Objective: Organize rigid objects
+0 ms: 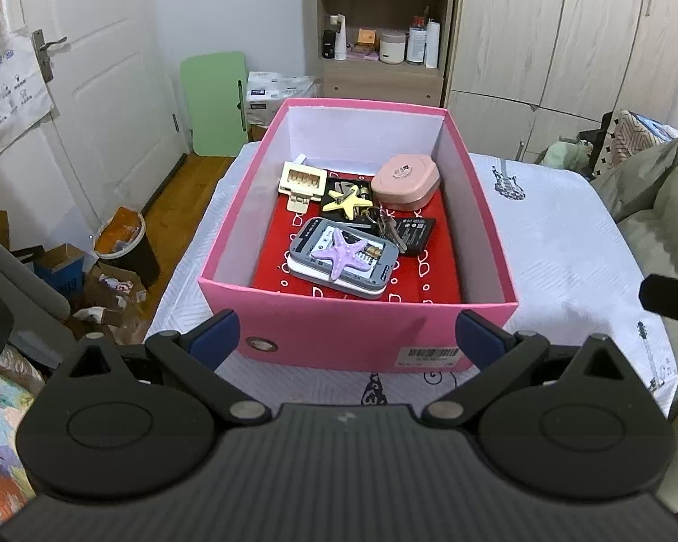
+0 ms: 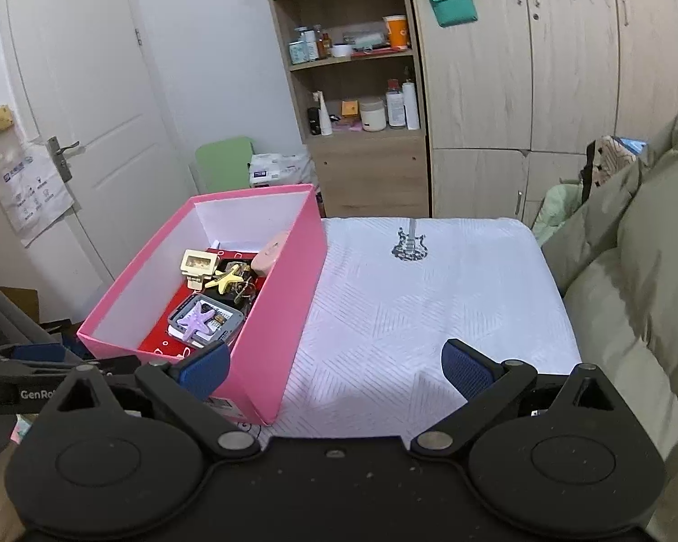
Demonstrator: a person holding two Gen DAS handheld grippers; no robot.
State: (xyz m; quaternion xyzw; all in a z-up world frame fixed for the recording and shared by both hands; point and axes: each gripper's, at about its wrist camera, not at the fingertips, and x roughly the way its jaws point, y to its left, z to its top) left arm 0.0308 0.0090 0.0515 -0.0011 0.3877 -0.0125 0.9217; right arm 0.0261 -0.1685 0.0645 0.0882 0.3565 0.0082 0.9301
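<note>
While both hand-held grippers, left [image 1: 347,334] and right [image 2: 335,363], spread wide, holding nothing: pink box [image 1: 294,329] on bed [image 2: 429,298], items piled inside. Risk: purple starfish [image 1: 347,254] perched on grey case [image 1: 379,271], liable to slide if nudged.

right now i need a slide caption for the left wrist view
Open left gripper faces a pink box on the bed, holding a purple starfish, yellow starfish, keys and pink case.
</note>
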